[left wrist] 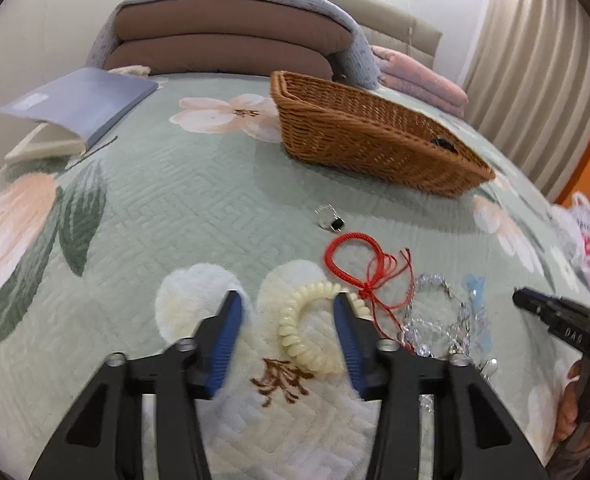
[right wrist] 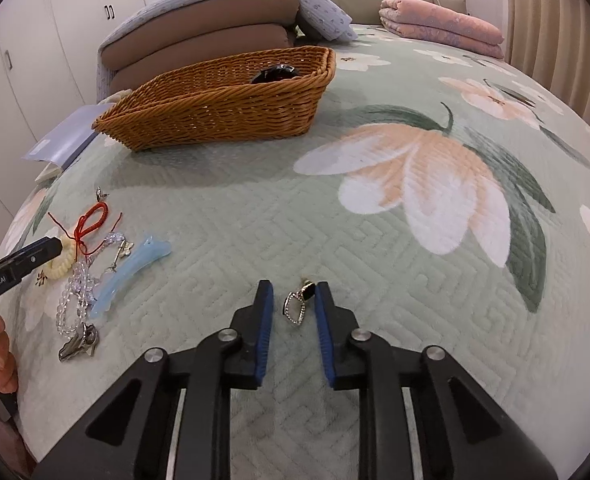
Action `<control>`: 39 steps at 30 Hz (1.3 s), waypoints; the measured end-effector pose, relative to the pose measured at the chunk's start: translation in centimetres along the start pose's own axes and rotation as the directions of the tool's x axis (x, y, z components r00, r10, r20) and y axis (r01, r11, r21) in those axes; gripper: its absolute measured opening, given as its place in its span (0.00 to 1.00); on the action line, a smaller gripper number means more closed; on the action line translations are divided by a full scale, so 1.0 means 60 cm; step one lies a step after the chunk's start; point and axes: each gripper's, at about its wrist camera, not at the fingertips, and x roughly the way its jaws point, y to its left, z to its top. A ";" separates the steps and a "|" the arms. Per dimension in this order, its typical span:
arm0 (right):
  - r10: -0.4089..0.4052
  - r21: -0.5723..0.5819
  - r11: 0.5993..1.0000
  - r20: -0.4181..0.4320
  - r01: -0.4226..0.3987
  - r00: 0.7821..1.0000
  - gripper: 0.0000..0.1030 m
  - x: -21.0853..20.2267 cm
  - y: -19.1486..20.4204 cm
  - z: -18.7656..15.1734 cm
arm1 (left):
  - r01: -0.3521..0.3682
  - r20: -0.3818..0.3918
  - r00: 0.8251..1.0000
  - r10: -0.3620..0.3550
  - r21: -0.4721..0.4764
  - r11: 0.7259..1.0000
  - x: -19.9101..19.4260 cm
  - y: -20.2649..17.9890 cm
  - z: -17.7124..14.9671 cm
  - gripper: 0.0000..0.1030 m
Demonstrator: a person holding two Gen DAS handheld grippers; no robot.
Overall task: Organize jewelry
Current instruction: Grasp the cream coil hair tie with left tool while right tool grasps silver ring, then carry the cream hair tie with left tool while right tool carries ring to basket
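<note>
On the green floral bedspread, my left gripper (left wrist: 286, 304) stands open around a cream spiral hair tie (left wrist: 295, 332). Its right pad sits at the tie's far loop and its left pad is clear of it. Beside the tie lie a red cord bracelet (left wrist: 355, 256), a clear bead bracelet (left wrist: 435, 320) and a light blue hair clip (left wrist: 475, 292). A small silver piece with a black stone (left wrist: 331, 218) lies farther off. My right gripper (right wrist: 293, 292) is open with a silver earring with a black stone (right wrist: 297, 304) between its pads. A woven basket (right wrist: 223, 108) holds a black item (right wrist: 273, 74).
A grey-blue book (left wrist: 83, 108) lies at the far left. Stacked brown cushions (left wrist: 223, 40) and a folded pink blanket (right wrist: 439, 26) line the headboard. A plastic bag (left wrist: 583, 240) sits at the bed's right edge. A silver clip (right wrist: 79, 346) lies near the person's hand (right wrist: 3, 364).
</note>
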 end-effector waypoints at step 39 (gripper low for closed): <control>0.137 -0.159 0.982 0.248 -0.099 0.959 0.07 -0.122 0.052 0.005 | -0.026 0.228 0.973 0.013 0.054 0.998 -0.101 -0.031 0.026 0.10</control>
